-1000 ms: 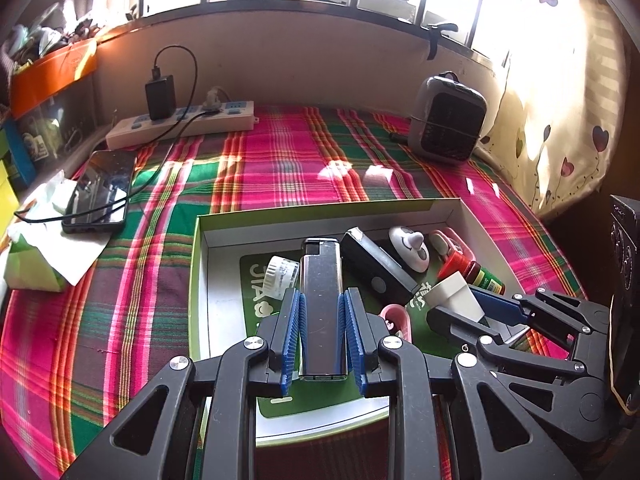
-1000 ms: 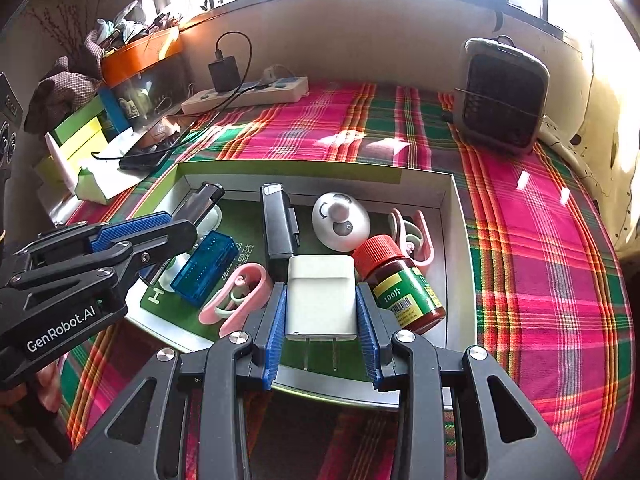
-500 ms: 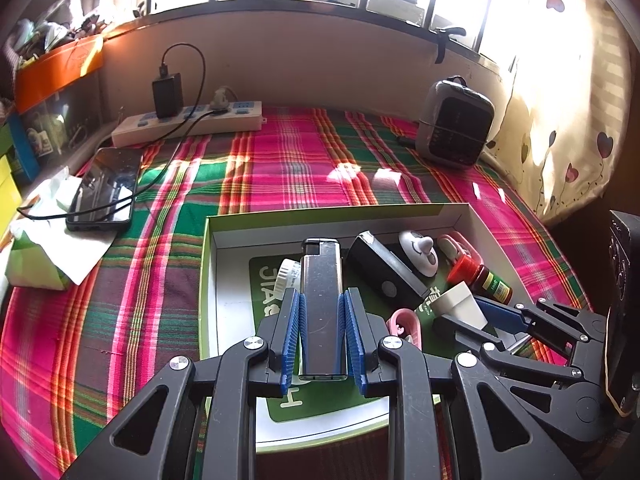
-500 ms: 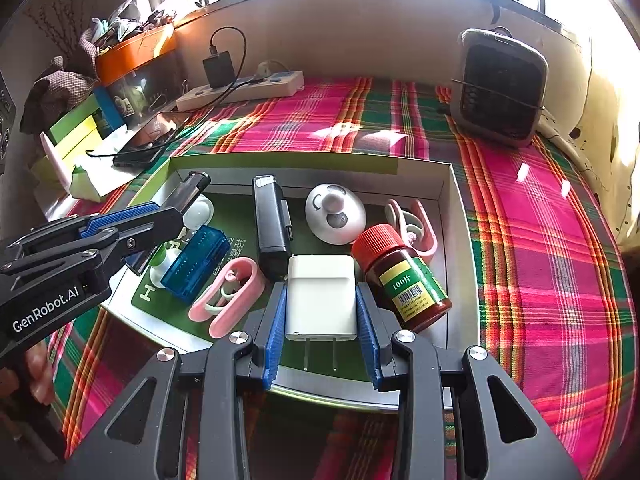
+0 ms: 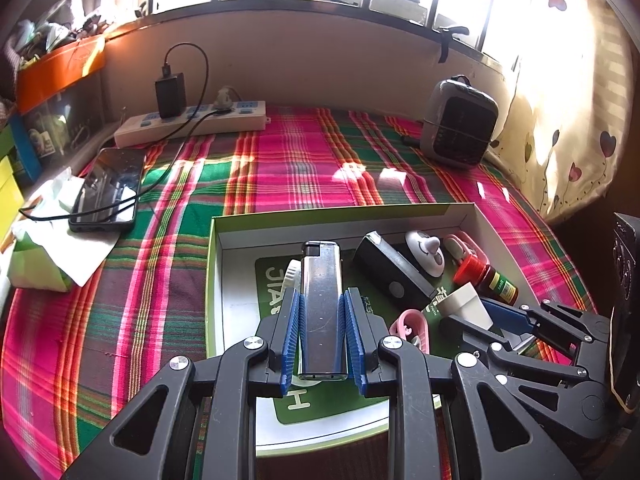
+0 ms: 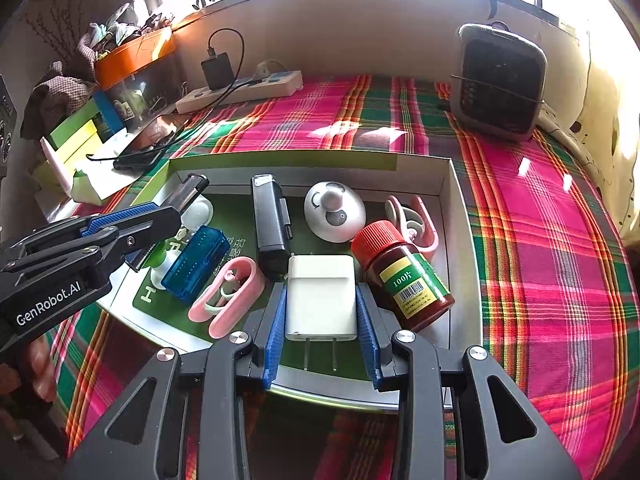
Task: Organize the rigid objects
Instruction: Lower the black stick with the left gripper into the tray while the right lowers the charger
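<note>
Both tongs clamped over the box [image 6: 456, 204].
Left gripper [image 5: 322, 300] squeezes a lighter [image 5: 321, 312]; right gripper [image 6: 321, 300] squeezes a white charger [image 6: 321, 300].

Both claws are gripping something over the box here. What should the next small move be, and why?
Probably carry both out over the bare plaid cloth and set them down. The left claw already clamps the silver lighter, the right claw the white charger, both above the crowded box.
</note>
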